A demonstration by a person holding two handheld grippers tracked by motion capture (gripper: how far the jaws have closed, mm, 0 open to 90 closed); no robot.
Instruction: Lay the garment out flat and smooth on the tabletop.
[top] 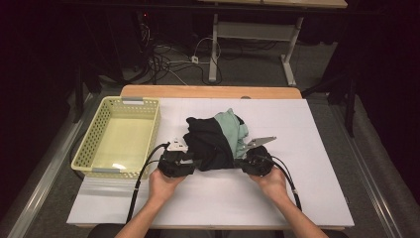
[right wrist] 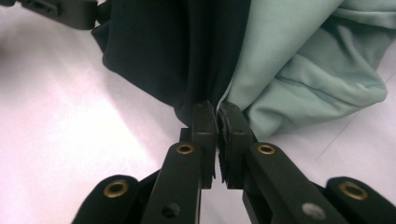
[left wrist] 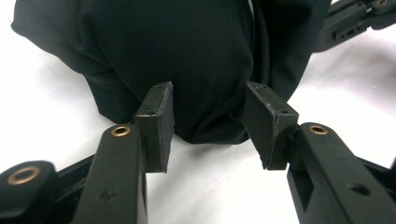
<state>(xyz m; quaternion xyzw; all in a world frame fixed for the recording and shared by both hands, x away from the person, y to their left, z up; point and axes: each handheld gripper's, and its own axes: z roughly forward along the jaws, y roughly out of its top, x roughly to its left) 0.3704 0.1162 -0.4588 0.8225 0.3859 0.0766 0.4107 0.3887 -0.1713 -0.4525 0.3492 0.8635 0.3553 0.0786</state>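
Two forearms come in from the near edge of the white surface (top: 208, 198), each hand wrapped around a black gripper, and both grippers point at the black garment (top: 210, 144) lying in the middle of the surface. Against the near left side of that garment sits the left gripper (top: 190, 159); in the left gripper view its jaws stand part open, one on each side of a bulge of the black cloth, and whether the pads (left wrist: 159, 126) actually press on it is hard to tell. Against the near right side of the garment is the right gripper (top: 243, 161), and in the right gripper view its jaws are pinched almost together on a thin fold at the cloth's edge, just where black meets the mint-green garment (right wrist: 303, 70). How much of each cloth sits between the pads is hidden. The green garment lies bunched on the far right of the black one, partly tucked beneath it, so its full shape cannot be made out. Left of the black garment, well apart, stands a yellow perforated basket (top: 99, 130). Beyond the surface's far edge, cables (top: 168, 62) lie on a dim floor among table legs.
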